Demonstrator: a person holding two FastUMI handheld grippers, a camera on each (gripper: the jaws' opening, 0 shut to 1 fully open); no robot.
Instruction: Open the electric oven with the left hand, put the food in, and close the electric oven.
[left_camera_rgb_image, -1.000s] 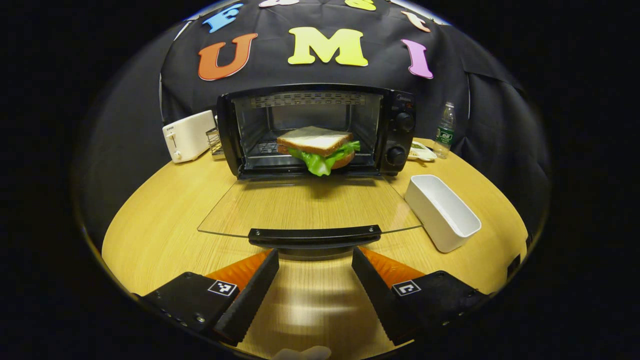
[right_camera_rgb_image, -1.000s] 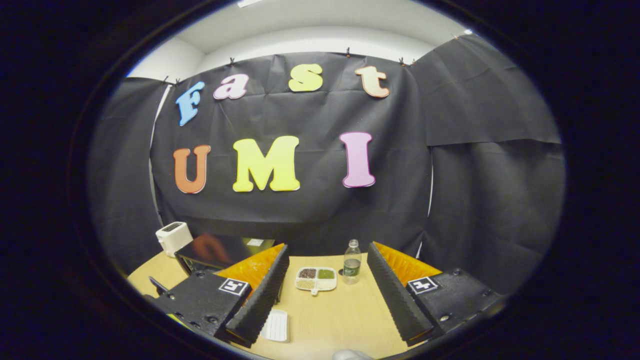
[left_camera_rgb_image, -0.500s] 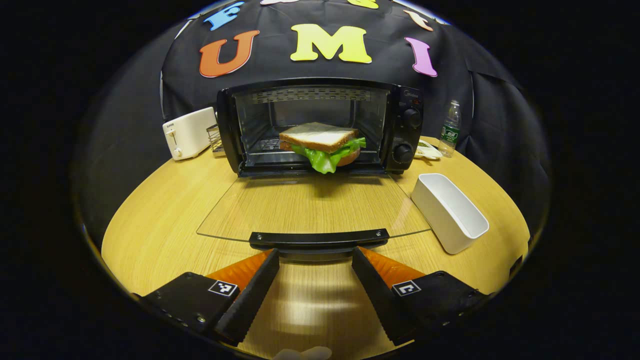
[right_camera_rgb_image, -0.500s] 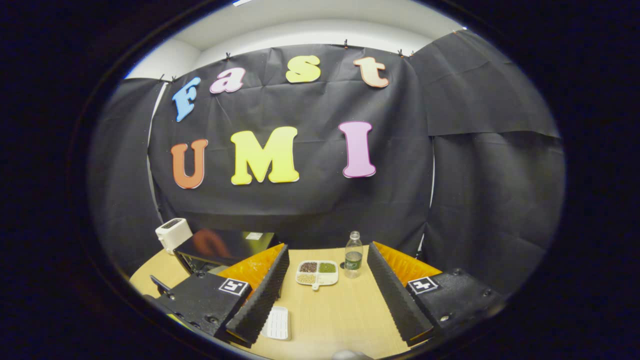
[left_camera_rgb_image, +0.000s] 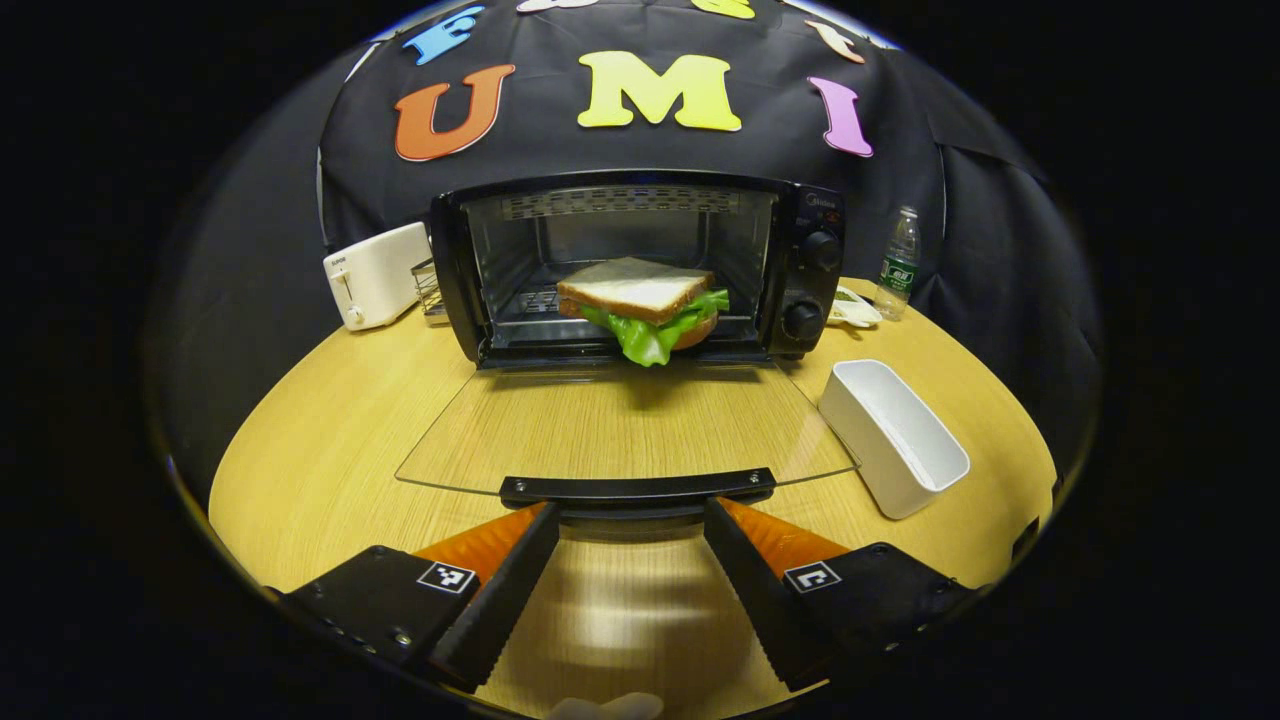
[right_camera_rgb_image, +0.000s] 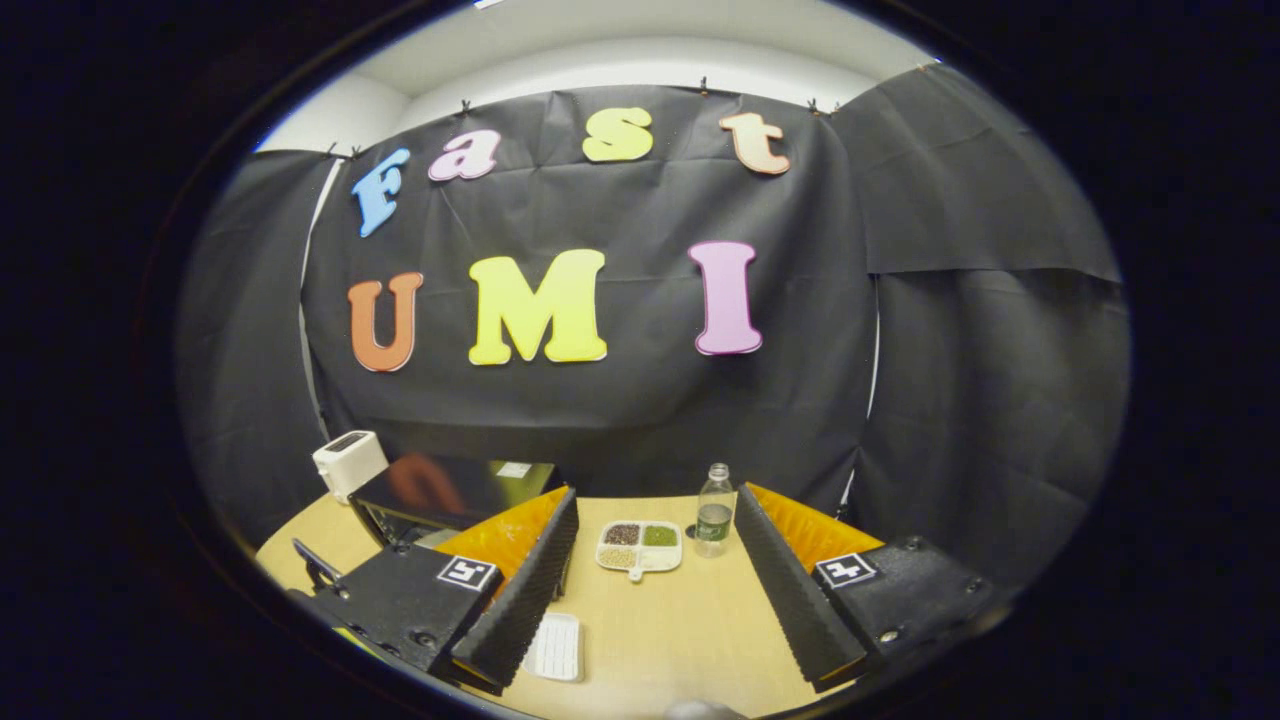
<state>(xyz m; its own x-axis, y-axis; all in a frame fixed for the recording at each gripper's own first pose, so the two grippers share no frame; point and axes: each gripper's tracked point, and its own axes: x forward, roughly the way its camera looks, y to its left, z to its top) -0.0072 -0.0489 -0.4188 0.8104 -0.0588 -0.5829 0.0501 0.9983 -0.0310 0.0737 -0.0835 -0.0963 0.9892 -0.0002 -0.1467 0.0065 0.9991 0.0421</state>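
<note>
In the left gripper view the black electric oven (left_camera_rgb_image: 810, 270) stands at the back of the table with its glass door (left_camera_rgb_image: 620, 420) folded down flat. A sandwich (left_camera_rgb_image: 640, 305) with white bread and green lettuce lies at the front of the oven's rack. The door's black handle (left_camera_rgb_image: 637, 488) sits just beyond my left gripper (left_camera_rgb_image: 630, 518), which is open with its fingers either side of the handle's middle. In the right gripper view my right gripper (right_camera_rgb_image: 655, 502) is open, holds nothing, and hangs high above the table beside the oven's top (right_camera_rgb_image: 450, 490).
A white toaster (left_camera_rgb_image: 375, 272) stands left of the oven. A white rectangular container (left_camera_rgb_image: 895, 435) lies to its right. A water bottle (right_camera_rgb_image: 713, 510) and a divided dish of grains (right_camera_rgb_image: 640, 545) sit at the back right of the round wooden table (left_camera_rgb_image: 320, 440).
My left gripper has crept slightly toward the door handle, which now sits right at its fingertips. The right gripper has shifted only a little. The sandwich and door have not moved.
</note>
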